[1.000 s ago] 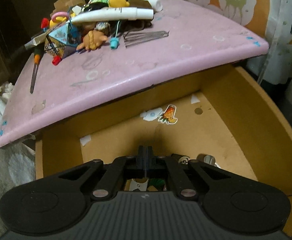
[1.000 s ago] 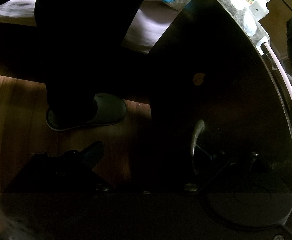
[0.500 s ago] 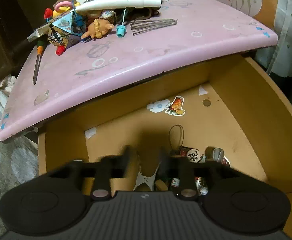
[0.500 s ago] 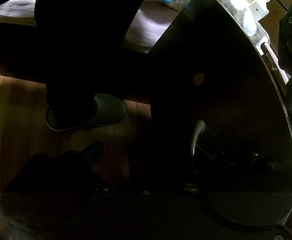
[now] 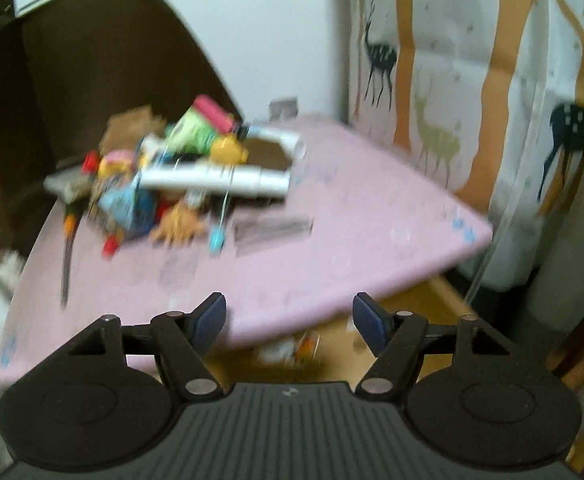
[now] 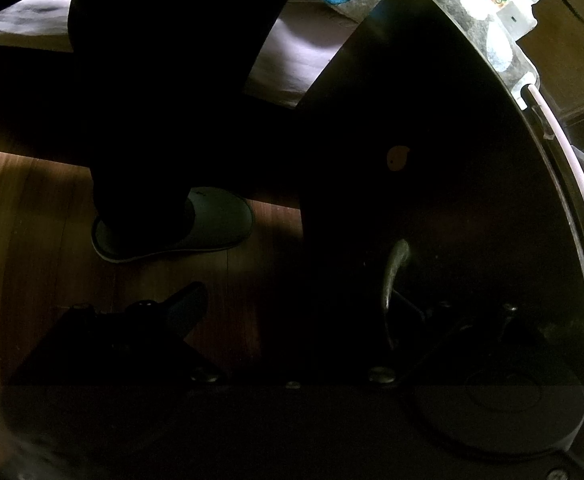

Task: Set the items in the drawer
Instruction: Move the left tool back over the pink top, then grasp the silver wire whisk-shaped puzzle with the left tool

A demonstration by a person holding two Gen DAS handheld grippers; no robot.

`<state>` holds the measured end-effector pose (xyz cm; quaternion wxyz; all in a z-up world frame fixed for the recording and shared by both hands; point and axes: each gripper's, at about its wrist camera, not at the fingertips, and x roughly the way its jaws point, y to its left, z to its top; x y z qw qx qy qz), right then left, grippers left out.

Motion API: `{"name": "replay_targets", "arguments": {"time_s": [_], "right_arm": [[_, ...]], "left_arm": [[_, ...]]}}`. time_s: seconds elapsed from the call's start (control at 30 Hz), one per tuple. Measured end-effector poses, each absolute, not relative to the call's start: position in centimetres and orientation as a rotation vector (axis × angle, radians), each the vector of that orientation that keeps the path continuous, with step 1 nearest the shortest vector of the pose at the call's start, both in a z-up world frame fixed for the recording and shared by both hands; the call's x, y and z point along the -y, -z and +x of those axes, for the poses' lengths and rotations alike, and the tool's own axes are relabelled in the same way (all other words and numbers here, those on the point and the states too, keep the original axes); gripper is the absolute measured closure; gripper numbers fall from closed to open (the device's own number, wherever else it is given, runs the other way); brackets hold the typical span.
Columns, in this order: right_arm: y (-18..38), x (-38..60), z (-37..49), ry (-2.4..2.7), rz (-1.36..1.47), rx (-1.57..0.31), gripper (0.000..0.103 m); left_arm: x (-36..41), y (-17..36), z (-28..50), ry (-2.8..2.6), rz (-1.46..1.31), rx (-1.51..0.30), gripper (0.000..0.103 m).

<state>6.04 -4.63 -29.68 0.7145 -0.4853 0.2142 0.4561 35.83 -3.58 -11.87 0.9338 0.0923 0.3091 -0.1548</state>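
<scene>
In the left wrist view my left gripper (image 5: pixel 290 316) is open and empty, raised over the front edge of the pink tabletop (image 5: pixel 332 256). A heap of small items (image 5: pixel 172 184) lies at the tabletop's far left: a white tube, toys, a screwdriver. Below the tabletop the open drawer (image 5: pixel 444 316) shows only as a strip of brown floor with a sticker. In the dark right wrist view my right gripper (image 6: pixel 292 308) is open around the metal handle (image 6: pixel 394 268) of the dark drawer front (image 6: pixel 452 200); its right finger is hidden in shadow.
A deer-print curtain (image 5: pixel 512 100) hangs to the right of the table and a dark brown headboard (image 5: pixel 104 80) stands behind it. In the right wrist view a grey slipper (image 6: pixel 184 228) and a dark leg stand on the wooden floor to the left of the drawer front.
My left gripper has opened, let go of small items into the drawer, and risen up toward the tabletop. The right gripper has not moved.
</scene>
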Motion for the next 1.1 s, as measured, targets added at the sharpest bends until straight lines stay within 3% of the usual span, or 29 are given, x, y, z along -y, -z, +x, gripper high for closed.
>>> {"name": "replay_targets", "arguments": {"time_s": [0.53,0.7,1.0,1.03,1.1], "right_arm": [[29.9,4.8,5.9,-1.015,-1.075,-0.465,0.004],[30.0,4.7,5.9,-1.014,-1.077,-0.466,0.004],[30.0,4.4,5.9,-1.007,-1.071,-0.476,0.004],[30.0,4.5,5.9,-1.007,-1.071,-0.475,0.004],[30.0,4.5,5.9,-1.007,-1.074,-0.472,0.004]], "left_arm": [[4.9,12.9,44.8,0.443,0.256,-0.653,0.035],[4.5,12.9,44.3,0.489,0.177,-0.734,0.035],[4.9,12.5,43.5,0.466,0.233,-0.692,0.036],[4.8,12.8,43.9,0.464,0.231,-0.698,0.038],[4.7,13.4,44.8,0.457,0.226,-0.714,0.056]]}}
